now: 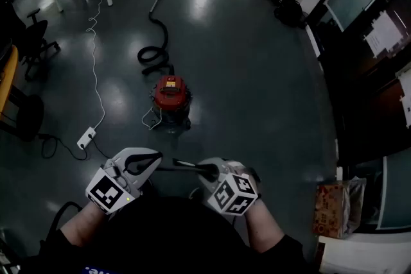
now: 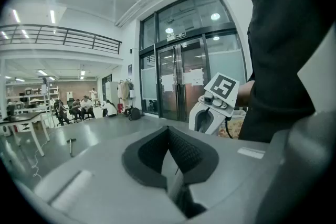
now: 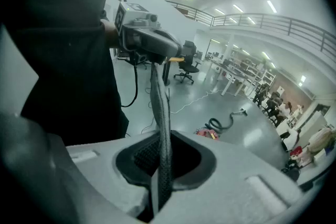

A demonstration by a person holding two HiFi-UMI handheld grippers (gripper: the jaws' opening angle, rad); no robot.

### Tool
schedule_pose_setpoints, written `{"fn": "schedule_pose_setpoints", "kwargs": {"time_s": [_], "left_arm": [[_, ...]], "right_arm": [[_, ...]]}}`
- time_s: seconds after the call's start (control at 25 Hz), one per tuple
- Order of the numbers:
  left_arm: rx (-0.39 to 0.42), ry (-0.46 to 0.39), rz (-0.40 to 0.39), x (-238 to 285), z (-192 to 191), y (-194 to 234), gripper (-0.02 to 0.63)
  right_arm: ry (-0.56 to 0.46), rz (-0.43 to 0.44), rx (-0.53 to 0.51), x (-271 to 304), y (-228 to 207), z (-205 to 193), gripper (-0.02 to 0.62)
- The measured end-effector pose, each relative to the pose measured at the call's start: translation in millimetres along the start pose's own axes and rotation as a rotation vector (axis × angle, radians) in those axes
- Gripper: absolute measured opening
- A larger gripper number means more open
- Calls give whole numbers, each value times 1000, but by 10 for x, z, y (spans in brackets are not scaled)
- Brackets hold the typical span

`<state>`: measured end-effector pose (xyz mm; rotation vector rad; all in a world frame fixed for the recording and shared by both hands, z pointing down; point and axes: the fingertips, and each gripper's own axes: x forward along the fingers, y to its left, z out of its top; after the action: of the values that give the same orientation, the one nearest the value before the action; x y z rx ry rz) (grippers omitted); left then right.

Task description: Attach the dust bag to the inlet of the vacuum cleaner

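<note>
R gripper [image 3: 161,161]: jaws nearly together, clamped on a dark flat strip, taken to be the dust bag [image 3: 159,102] seen edge-on. The bag is stretched across to L gripper [image 2: 172,157], whose jaws are closed tight; the other end appears pinched there. Both are held close to the body, well apart from the red vacuum [image 1: 171,97] on the floor ahead, w/ hose [image 1: 154,48] coiled behind it and power strip [image 1: 86,137] off to its left.

Step judged: bag in hand, approach not yet made. Next: vacuum to be reached, inlet found (not visible from here), bag opening lined up w/ it.

No brand or label can be read; only square markers are seen on the grippers.
</note>
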<state>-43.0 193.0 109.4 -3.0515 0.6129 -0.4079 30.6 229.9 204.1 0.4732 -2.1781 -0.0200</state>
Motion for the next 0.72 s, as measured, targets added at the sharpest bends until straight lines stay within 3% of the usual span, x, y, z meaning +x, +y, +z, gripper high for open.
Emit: {"fn": "schedule_pose_setpoints", "kwargs": {"time_s": [0.48,0.72], "left_arm": [[5,32,-2,49,-6,8,2],[20,74,40,164,4,35,2]], "right_arm": [[-24,14,25,31,-25,-21,28],[-88,18,30,-16,-90,-93,28]]}}
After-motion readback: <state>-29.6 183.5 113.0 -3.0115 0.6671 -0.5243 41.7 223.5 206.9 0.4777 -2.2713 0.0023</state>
